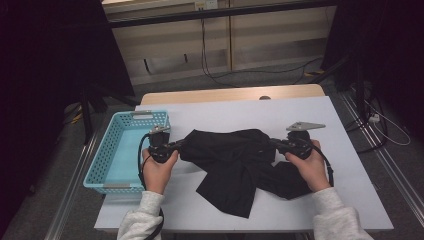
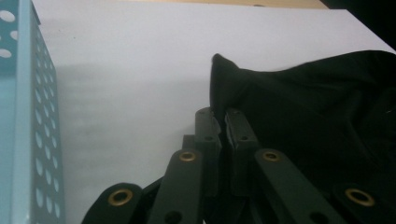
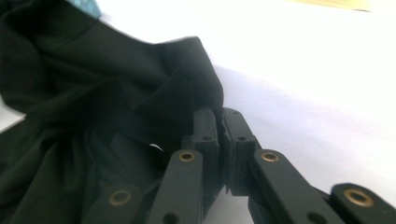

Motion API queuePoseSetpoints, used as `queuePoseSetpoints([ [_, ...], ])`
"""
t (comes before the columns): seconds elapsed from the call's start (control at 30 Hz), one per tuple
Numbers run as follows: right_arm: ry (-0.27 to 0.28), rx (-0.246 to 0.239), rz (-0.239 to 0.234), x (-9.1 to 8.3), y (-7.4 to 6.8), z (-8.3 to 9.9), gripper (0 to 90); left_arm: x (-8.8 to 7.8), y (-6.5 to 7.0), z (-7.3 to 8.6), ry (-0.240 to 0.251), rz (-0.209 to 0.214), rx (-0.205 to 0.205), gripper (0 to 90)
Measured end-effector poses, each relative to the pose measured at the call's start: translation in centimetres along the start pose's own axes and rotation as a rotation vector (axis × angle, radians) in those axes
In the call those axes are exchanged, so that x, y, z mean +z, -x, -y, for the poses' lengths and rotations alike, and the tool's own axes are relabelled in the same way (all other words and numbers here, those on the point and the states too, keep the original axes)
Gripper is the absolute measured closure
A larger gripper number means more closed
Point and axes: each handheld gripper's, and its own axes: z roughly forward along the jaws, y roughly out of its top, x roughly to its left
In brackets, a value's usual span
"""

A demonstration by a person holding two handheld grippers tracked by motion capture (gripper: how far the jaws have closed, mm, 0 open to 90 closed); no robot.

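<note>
Sleeves: pale grey, entered from the near edge of the table, one per forearm.
Left hand: wrapped round the left gripper, near the basket's right wall.
Left gripper jaws: pressed together on a pinched edge of the black garment, seen close in the left gripper view; fold of cloth poked up just past the tips.
Right hand: wrapped round the right gripper, at the garment's right end.
Right gripper jaws: clamped on another edge of the garment in the right gripper view, cloth caught between the pads.
Black garment: spread across the middle of the table, stretched between the two grippers along its far edge, two loose flaps hung toward the near side.
Table cover: white, bare around the cloth.
Basket: light blue, perforated, stood at the left side of the table, apart from the garment.
Tabletop rim: wooden, visible beyond the white cover.
</note>
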Motion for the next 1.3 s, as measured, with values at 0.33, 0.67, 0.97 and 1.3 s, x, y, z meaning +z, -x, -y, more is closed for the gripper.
queuePoseSetpoints([
  [0.33, 0.029, 0.181, 0.014, -1.7, 2.4, 1.1, 85.9, 1.6, 0.2, -0.6, 0.002, 0.037, -0.013, 85.6],
  [0.67, -0.085, 0.110, 0.146, 0.4, 2.1, 1.8, 71.0, 4.2, 0.2, -0.1, -0.036, -0.023, 0.020, 62.2],
  [0.97, -0.081, 0.097, 0.179, 1.0, 1.9, 1.6, 50.5, 4.7, 0.2, 0.1, -0.073, -0.040, 0.055, 32.2],
  [1.3, -0.113, 0.101, 0.161, 2.8, 1.7, 2.0, 84.2, 5.0, 0.0, 0.1, -0.080, -0.055, 0.028, 22.3],
])
